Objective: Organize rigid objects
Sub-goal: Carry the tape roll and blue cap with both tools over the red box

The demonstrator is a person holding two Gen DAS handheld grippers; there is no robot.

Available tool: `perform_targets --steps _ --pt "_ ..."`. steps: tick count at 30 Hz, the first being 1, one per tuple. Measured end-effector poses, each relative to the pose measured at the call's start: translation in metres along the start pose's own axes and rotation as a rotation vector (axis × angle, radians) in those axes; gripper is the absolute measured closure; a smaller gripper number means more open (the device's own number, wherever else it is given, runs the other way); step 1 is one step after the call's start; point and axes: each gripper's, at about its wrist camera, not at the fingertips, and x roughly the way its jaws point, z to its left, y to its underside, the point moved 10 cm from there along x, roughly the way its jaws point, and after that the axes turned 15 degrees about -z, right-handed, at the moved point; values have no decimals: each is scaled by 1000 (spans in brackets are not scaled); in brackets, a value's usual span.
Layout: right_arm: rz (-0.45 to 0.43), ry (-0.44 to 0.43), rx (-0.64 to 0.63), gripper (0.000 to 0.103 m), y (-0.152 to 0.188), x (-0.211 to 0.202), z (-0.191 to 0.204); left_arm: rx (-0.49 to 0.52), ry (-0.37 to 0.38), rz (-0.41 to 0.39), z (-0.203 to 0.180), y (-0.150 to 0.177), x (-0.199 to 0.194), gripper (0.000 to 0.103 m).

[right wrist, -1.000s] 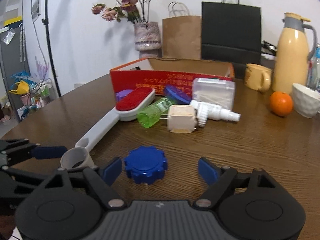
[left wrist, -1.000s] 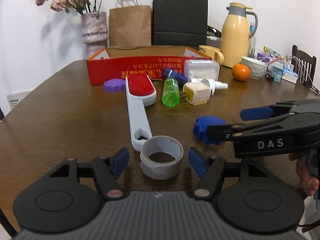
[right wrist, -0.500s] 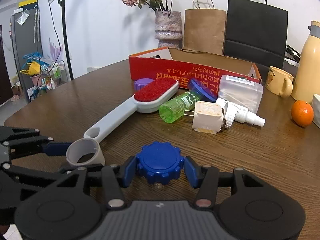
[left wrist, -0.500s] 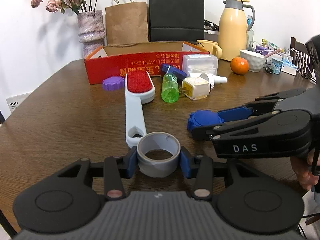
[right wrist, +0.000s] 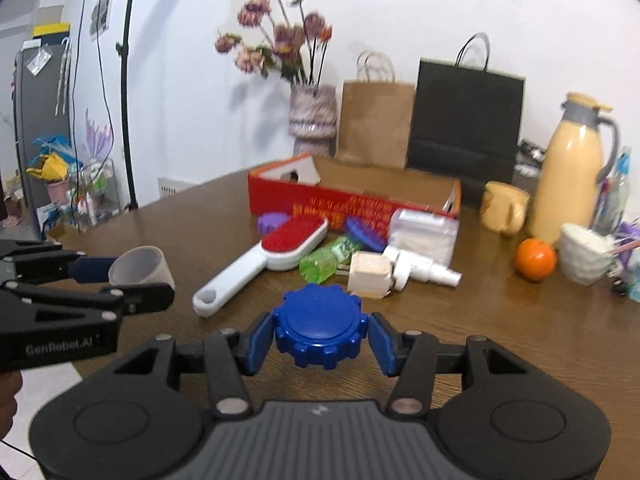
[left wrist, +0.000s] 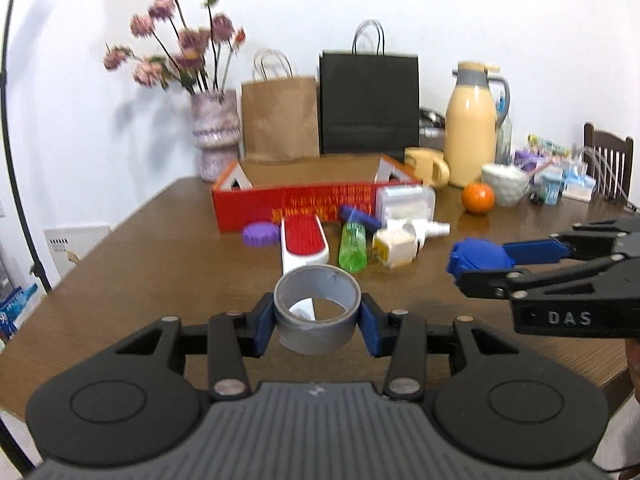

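Carry step. My left gripper [left wrist: 317, 322] clamps the grey tape roll [left wrist: 316, 312], my right gripper [right wrist: 320, 338] the blue cap [right wrist: 320, 326], both off the table. Next, I judge: red box [left wrist: 296, 200], release inside.

A big brown wooden table [left wrist: 152, 280] holds everything; a long red box [left wrist: 296, 204] with an open top sits near the far side; just in front of it lie a purple round cap [left wrist: 261, 234], a white brush with a red pad [left wrist: 303, 242], a green bottle [left wrist: 353, 246] on its side, a cream block [left wrist: 394, 246], a white spray bottle [left wrist: 428, 229] and a clear box [left wrist: 406, 200], all close together; behind the red box stand a flower vase [left wrist: 214, 136], a brown paper bag [left wrist: 279, 114] and a black paper bag [left wrist: 369, 102]; to the right are a yellow mug [left wrist: 426, 166], a tall cream jug [left wrist: 471, 130], an orange [left wrist: 477, 197] and a white bowl [left wrist: 505, 184].
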Motion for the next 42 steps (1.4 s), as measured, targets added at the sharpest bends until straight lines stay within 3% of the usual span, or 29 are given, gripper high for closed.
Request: perform_targets --steps 9,18,30,42 --pt "-150 93 70 51 -33 -81 13 -29 -32 -118 9 -34 -71 59" --pt "-178 116 75 51 -35 -113 27 -19 -52 -154 16 -40 -108 59" --pt "-168 124 97 51 -37 -101 18 -41 -67 -123 25 -42 -92 59" --pt "-146 149 93 51 -60 -35 -25 -71 -61 -68 48 -62 -21 59"
